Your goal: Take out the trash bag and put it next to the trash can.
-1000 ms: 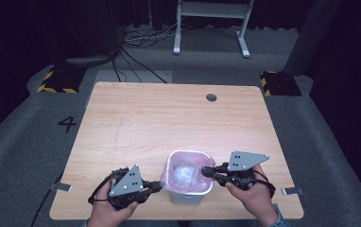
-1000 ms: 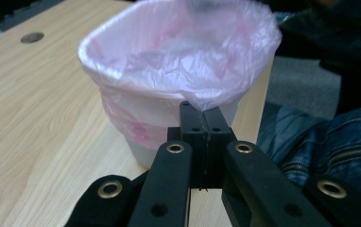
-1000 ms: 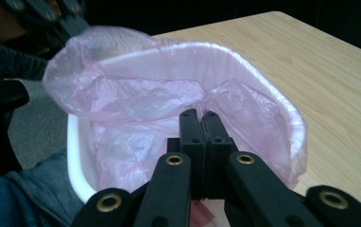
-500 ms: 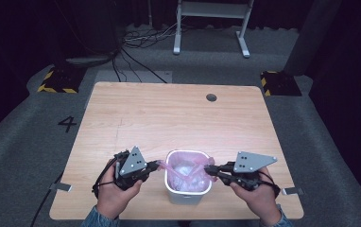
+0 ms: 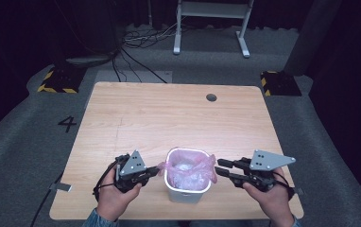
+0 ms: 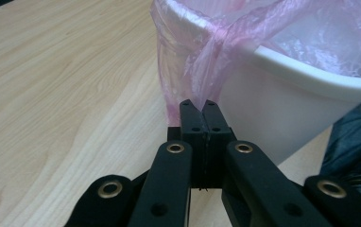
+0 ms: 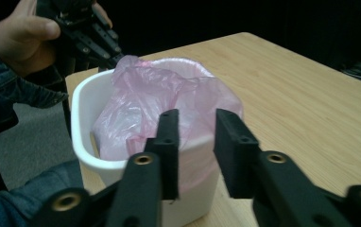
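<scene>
A white bin (image 5: pixel 184 193) stands near the table's front edge, lined with a thin pink bag (image 5: pixel 188 168). At the bin's left rim my left gripper (image 5: pixel 159 169) is shut on the bag's edge (image 6: pixel 207 52), which is stretched over the white rim (image 6: pixel 282 90) down to the closed tips (image 6: pixel 197 106). My right gripper (image 5: pixel 219 168) sits just off the bin's right rim. Its jaws (image 7: pixel 195 127) have just been opening and stand apart. The bag (image 7: pixel 169 94) draped over the rim lies beyond the gap, and the pads do not press on it.
The wooden table (image 5: pixel 169 118) stretches bare behind the bin, with a small round hole (image 5: pixel 211 97) near its far edge. Beyond the table, cables and a white stand's feet (image 5: pixel 211 28) lie on the grey floor.
The right gripper drew back from inside the bin to its right rim, and its jaws opened off the bag. The left gripper moved up to the bin's left rim, shut on the bag's edge.
</scene>
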The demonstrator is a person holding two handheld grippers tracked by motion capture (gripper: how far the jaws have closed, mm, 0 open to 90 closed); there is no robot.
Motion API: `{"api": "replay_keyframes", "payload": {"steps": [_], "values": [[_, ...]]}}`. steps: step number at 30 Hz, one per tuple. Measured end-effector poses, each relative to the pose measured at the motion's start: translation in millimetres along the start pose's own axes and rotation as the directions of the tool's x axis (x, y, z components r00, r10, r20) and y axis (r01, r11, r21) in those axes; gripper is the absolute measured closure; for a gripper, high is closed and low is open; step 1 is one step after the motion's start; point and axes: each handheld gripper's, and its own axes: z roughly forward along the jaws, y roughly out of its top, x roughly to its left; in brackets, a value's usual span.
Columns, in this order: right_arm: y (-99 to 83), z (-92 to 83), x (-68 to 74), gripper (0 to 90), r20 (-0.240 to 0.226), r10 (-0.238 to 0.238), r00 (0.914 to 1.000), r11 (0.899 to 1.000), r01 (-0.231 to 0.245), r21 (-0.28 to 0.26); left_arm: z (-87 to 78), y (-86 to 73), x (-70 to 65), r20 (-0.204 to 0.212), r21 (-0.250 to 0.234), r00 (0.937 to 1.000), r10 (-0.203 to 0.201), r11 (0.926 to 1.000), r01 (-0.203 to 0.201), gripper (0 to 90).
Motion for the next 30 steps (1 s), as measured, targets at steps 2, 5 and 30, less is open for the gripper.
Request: {"api": "replay_keyframes", "payload": {"steps": [2, 5, 30], "values": [[-1.3, -10.9, 2.9, 65.0, 0.018, 0.004, 0.9998, 1.0, -0.004, -0.002, -1.6, -1.3, -1.7, -0.003, -0.006, 1.0, -0.002, 1.0, 0.002, 89.7], [-5.2, -21.5, 8.6, 66.6, 0.013, 0.013, 0.9998, 1.0, -0.013, 0.022, -4.0, -1.1, -5.6, -0.002, -0.016, 1.0, 0.005, 0.9999, -0.005, 89.7], [15.5, 10.5, -5.5, 89.8, 0.049, 0.01, 0.9987, 1.0, -0.011, 0.007, -7.8, 39.7, -8.3, -0.079, -0.057, 0.9929, 0.089, 0.9939, -0.094, 89.7]]}}
